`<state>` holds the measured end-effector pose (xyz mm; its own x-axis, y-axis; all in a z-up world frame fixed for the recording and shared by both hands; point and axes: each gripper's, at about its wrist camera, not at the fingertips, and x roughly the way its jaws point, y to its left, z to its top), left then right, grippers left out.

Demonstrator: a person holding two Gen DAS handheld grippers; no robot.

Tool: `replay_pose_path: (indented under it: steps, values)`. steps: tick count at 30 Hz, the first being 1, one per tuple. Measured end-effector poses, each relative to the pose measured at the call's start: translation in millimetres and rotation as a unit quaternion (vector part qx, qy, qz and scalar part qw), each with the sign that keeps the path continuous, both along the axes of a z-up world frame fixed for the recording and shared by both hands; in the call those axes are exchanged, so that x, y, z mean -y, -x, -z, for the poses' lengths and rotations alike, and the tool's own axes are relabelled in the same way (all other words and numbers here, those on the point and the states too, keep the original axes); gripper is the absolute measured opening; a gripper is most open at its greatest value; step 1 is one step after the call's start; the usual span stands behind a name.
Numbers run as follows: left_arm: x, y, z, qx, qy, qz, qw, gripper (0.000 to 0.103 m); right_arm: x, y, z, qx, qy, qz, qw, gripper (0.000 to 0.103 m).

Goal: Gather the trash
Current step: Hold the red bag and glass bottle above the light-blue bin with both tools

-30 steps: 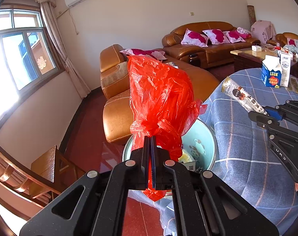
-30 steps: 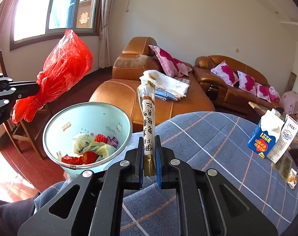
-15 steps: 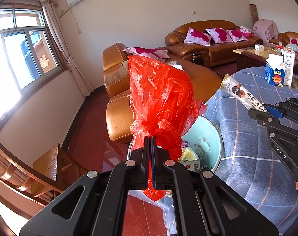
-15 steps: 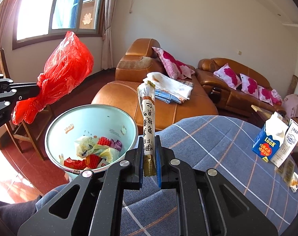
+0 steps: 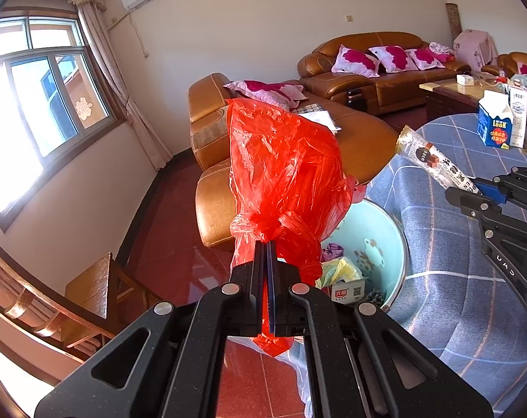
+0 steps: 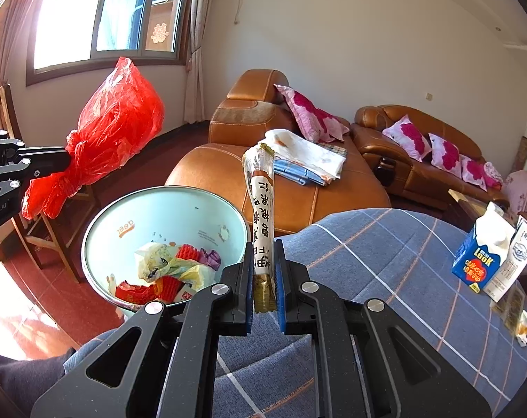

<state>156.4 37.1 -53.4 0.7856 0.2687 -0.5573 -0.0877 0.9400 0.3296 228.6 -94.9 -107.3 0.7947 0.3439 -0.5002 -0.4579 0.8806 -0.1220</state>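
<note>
My left gripper (image 5: 266,247) is shut on a knotted red plastic bag (image 5: 284,177), held in the air to the left of a light-blue bin (image 5: 378,244). The bag also shows in the right wrist view (image 6: 113,129). My right gripper (image 6: 264,244) is shut on a long snack wrapper (image 6: 261,216), upright, just right of the bin's rim (image 6: 166,190). The bin holds several crumpled wrappers (image 6: 173,271). The wrapper also shows in the left wrist view (image 5: 434,163).
A round table with a blue plaid cloth (image 6: 385,278) stands right of the bin, with two milk cartons (image 6: 479,261) on it. Brown leather sofas (image 6: 288,181) lie behind. A wooden chair (image 5: 89,296) stands at the left on the red floor.
Both grippers have shifted slightly toward the bin, still holding the bag and wrapper. The bin and table appear a little nearer in both views.
</note>
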Motion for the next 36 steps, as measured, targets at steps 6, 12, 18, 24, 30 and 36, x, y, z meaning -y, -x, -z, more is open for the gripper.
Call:
replay_pose_path:
  steps: [6, 12, 18, 24, 30, 36]
  values:
    - [-5, -3, 0, 0.0, -0.001, -0.008, 1.0, 0.001, -4, -2, 0, 0.001, 0.002, -0.006, 1.0, 0.011]
    - [-8, -2, 1, -0.001, 0.0, -0.015, 0.9999, 0.001, -10, -2, 2, 0.003, 0.006, -0.016, 1.0, 0.011]
    - [-5, -4, 3, -0.003, -0.004, -0.019, 0.9998, 0.001, -14, -3, 1, 0.004, 0.006, -0.022, 1.0, 0.011]
    - [-8, -7, 3, -0.003, -0.006, -0.029, 0.9995, 0.001, -18, -5, 0, 0.005, 0.006, -0.028, 1.0, 0.011]
    - [-8, -9, 6, 0.0, -0.015, -0.036, 0.9993, 0.001, -23, -6, 1, 0.006, 0.01, -0.035, 0.999, 0.011]
    - [-9, -9, 6, 0.001, -0.019, -0.041, 0.999, 0.001, -27, -7, 1, 0.007, 0.01, -0.041, 0.999, 0.011]
